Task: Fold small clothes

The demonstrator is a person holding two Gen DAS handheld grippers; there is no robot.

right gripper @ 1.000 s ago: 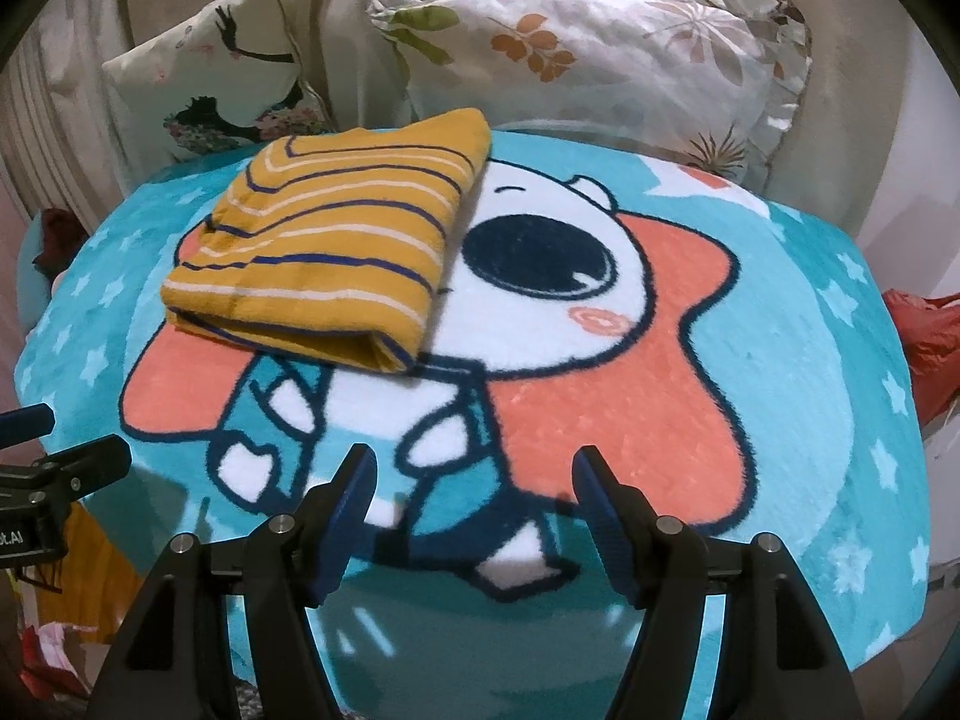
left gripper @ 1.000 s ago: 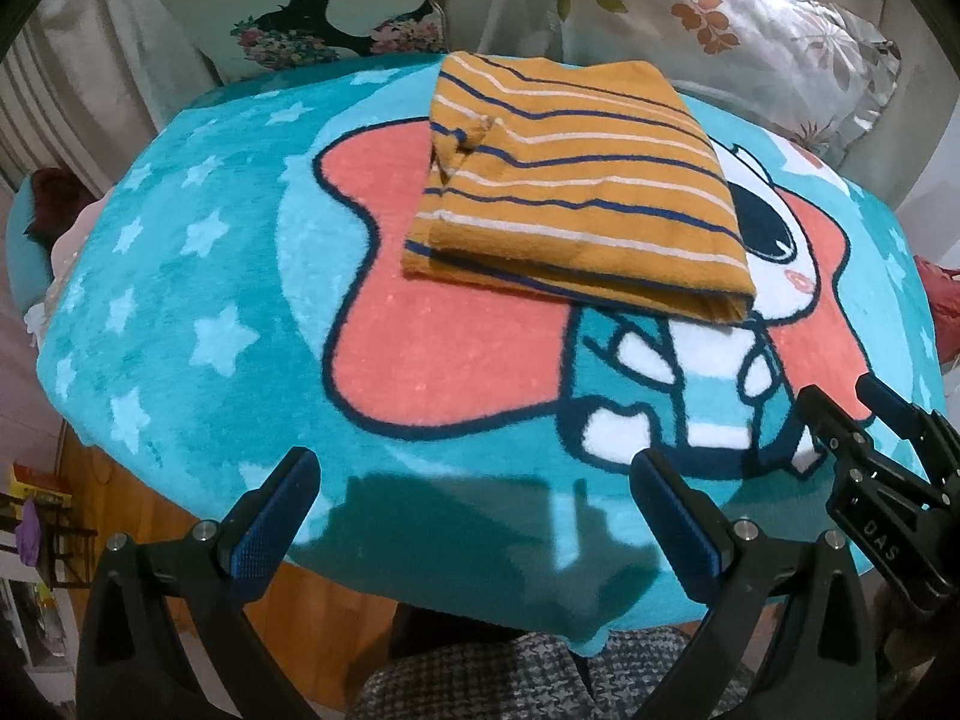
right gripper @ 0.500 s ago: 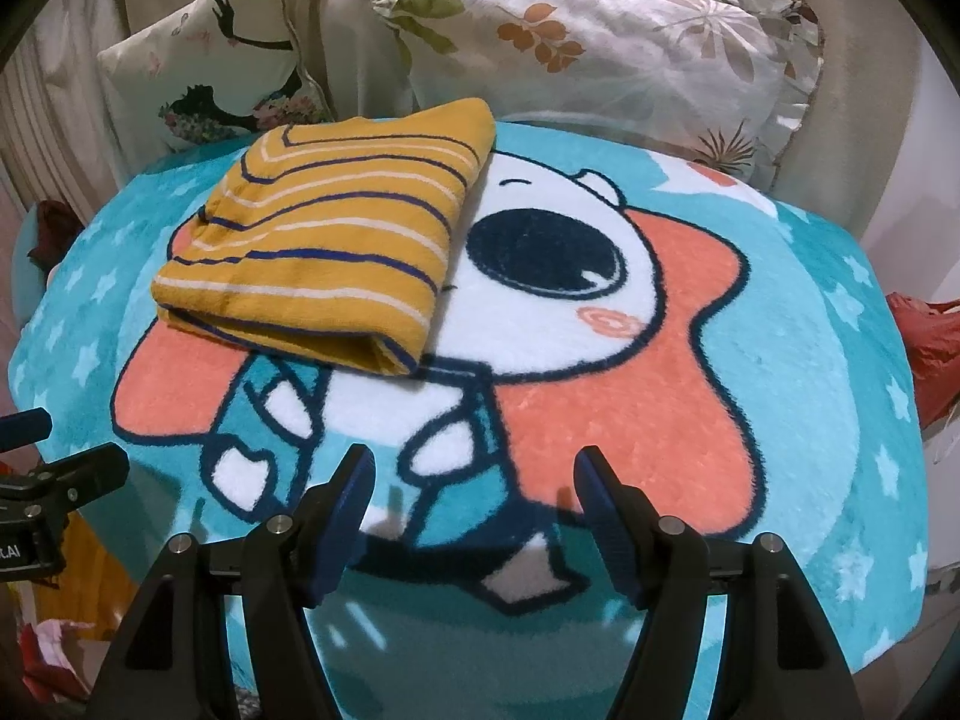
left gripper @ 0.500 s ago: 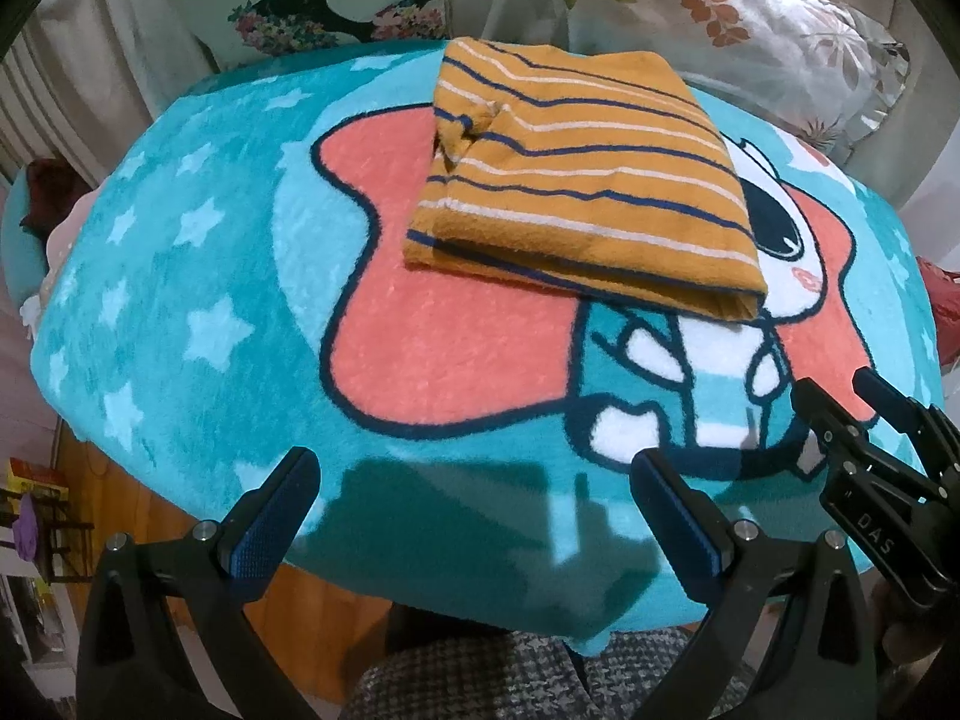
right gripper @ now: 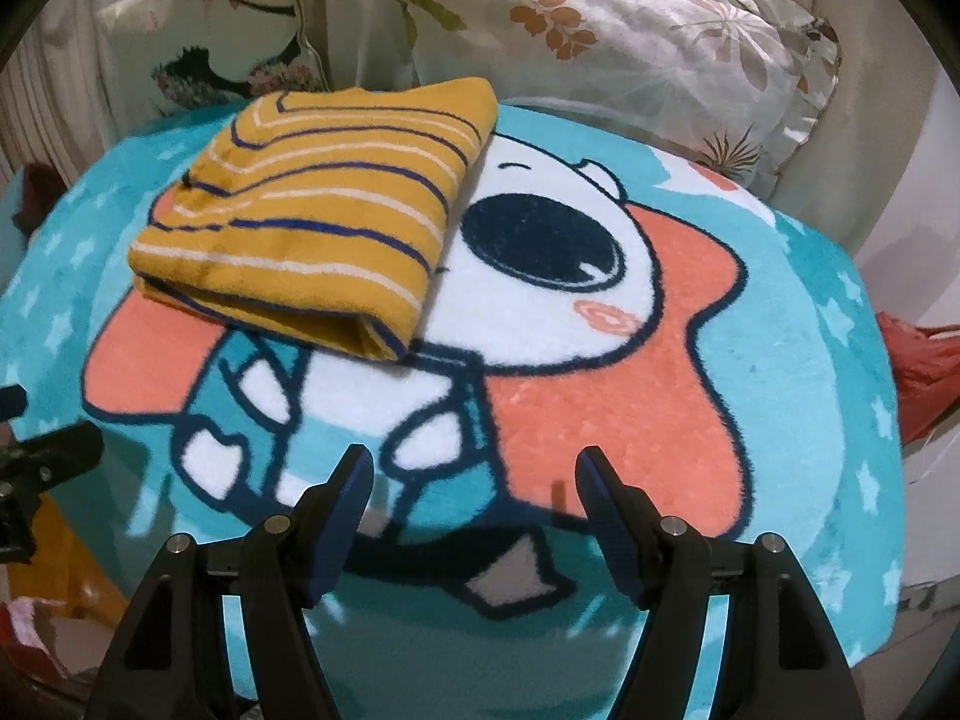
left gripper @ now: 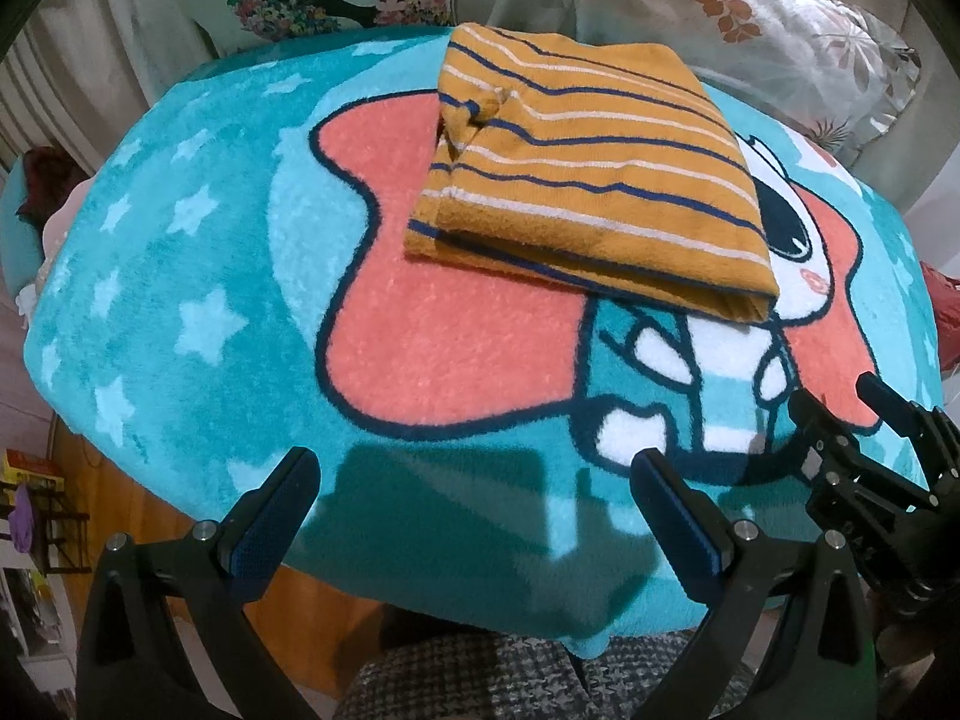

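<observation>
Here we see the folded striped garment lying near the far edge of the blanket, just in front of the pillows, while the left gripper and the right gripper hover at the near edge, both with fingers spread apart and holding nothing.

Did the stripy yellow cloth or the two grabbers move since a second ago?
Only the views shifted: both cameras eased a little forward, so the folded striped cloth sits slightly lower and looks bigger. Nothing was grabbed or let go. The cloth stays folded on the blue cartoon blanket, and the left gripper and right gripper stay open and empty.
</observation>
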